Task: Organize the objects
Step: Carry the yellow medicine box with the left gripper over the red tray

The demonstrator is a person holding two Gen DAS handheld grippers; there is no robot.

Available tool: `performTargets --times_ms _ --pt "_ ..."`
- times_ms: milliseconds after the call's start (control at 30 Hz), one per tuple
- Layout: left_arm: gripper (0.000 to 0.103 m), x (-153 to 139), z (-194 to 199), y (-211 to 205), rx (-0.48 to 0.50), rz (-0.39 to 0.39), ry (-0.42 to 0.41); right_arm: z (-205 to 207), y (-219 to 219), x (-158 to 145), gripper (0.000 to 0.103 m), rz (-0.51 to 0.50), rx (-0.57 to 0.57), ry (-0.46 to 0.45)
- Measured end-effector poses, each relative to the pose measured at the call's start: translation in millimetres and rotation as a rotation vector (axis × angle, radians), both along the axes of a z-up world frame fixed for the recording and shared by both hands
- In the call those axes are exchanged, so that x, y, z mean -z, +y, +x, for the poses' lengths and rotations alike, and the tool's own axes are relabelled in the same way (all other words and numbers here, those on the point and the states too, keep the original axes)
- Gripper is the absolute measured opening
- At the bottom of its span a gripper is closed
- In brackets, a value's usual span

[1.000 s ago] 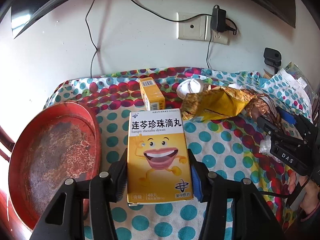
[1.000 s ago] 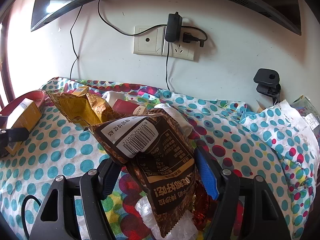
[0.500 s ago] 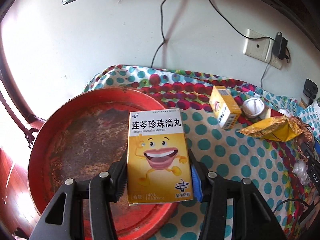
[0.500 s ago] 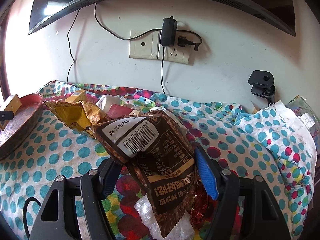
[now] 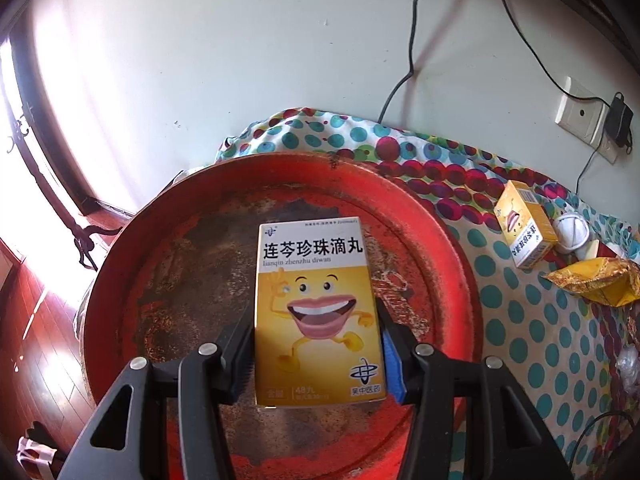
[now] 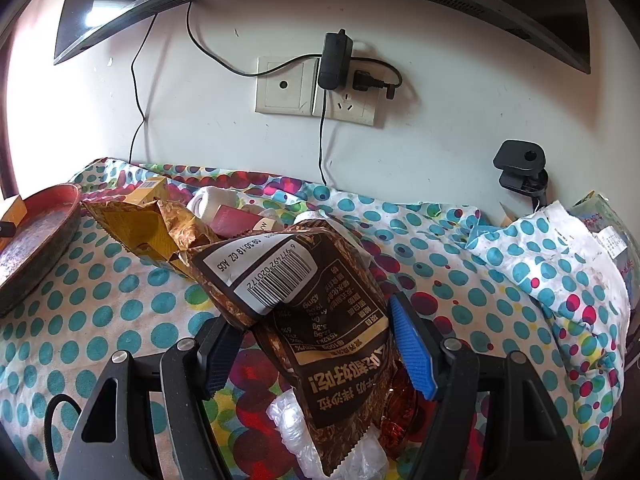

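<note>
My left gripper (image 5: 316,332) is shut on a yellow medicine box (image 5: 316,304) with a smiling-mouth cartoon, pads pressed against its two long sides. The box hangs over the worn middle of a round red tray (image 5: 168,280) at the left end of the polka-dot table. My right gripper (image 6: 316,332) is shut on a crumpled brown snack bag (image 6: 280,272), barcode side up, held above the cloth. In the right wrist view the tray (image 6: 36,232) lies at the far left, with a corner of the yellow box (image 6: 14,210) above it.
A second small yellow box (image 5: 524,228), a white round container (image 5: 572,232) and a torn gold wrapper (image 5: 596,284) lie right of the tray. Clear plastic (image 6: 304,428) sits under the brown bag. A wall socket with a charger (image 6: 336,60) and a black clamp (image 6: 520,168) stand behind.
My left gripper has swung left with the yellow box, from over the dotted cloth to over the red tray. The right gripper and its brown bag have stayed put.
</note>
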State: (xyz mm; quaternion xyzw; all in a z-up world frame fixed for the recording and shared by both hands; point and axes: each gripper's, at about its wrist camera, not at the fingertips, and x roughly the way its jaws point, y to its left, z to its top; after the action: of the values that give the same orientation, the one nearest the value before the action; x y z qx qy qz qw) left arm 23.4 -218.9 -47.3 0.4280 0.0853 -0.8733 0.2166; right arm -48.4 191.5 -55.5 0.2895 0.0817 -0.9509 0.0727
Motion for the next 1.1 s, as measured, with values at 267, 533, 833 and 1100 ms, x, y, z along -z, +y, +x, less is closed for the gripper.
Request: performTargets --times_ms 267,533,833,1100 --pt "0.053 4.4 7.9 -39.9 -0.073 0.022 -0.019 -0.4 -1.4 0.6 0.068 0.014 0.006 -0.003" --pt "0.053 18.2 15.0 -66.1 -0.111 0.015 -0.057 -0.5 -2.9 -0.2 0.068 0.034 0.019 0.003" --pt "0.053 27.4 23.5 -86.4 -0.145 0.04 -0.07 0.8 -3.7 -0.1 0.068 0.048 0.035 0.013" --pt "0.053 36.6 25.2 -96.4 -0.166 0.047 -0.096 1.7 -3.2 -0.3 0.068 0.057 0.042 0.018"
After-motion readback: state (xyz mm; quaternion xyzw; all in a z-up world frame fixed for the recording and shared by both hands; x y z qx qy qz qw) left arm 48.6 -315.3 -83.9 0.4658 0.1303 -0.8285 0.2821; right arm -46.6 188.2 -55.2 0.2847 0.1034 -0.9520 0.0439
